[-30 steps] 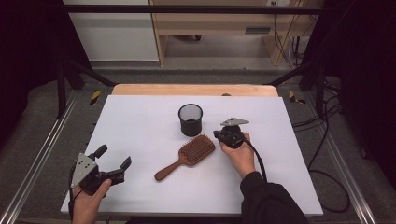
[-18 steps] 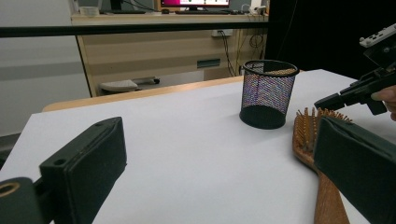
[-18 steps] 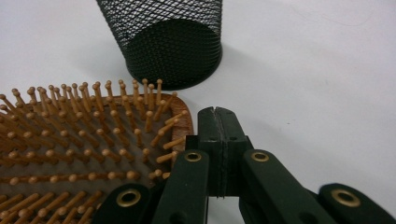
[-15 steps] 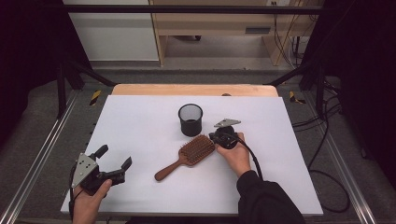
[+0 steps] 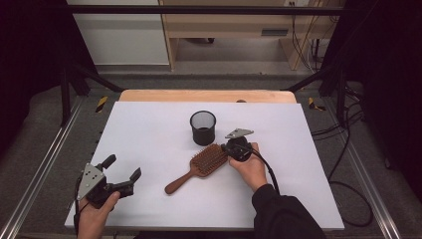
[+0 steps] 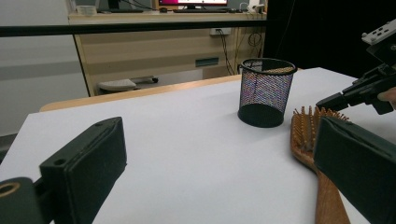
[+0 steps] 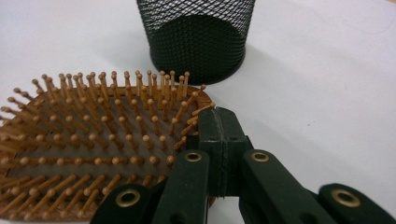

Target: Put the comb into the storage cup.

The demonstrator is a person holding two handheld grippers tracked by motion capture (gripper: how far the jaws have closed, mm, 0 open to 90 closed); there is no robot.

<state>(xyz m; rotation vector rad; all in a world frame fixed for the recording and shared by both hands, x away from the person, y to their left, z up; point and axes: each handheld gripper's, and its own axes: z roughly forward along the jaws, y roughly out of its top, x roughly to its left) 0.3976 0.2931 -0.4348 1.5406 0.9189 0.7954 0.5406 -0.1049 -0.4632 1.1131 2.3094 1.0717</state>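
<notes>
A wooden paddle hairbrush [image 5: 201, 164] lies bristles up in the middle of the white table, its handle pointing to the near left. A black mesh cup [image 5: 203, 128] stands upright just behind it. My right gripper [image 5: 226, 149] is shut, and its tips touch the right rim of the brush head. In the right gripper view the joined jaws [image 7: 217, 116] press against the hairbrush [image 7: 93, 154], with the mesh cup [image 7: 196, 37] beyond. My left gripper [image 5: 122, 167] is open at the near left with nothing between its fingers. Its own view shows the cup [image 6: 266, 91], the hairbrush [image 6: 308, 140] and the right gripper [image 6: 336, 100].
The white table sheet [image 5: 149, 129] has a wooden strip [image 5: 209, 95] along its far edge. Metal rails run down both sides, and cables lie on the floor at the right. A wooden bench stands beyond the table.
My right gripper has moved left and a little nearer, from beside the cup to the rim of the brush head. The left gripper and the brush have stayed put.
</notes>
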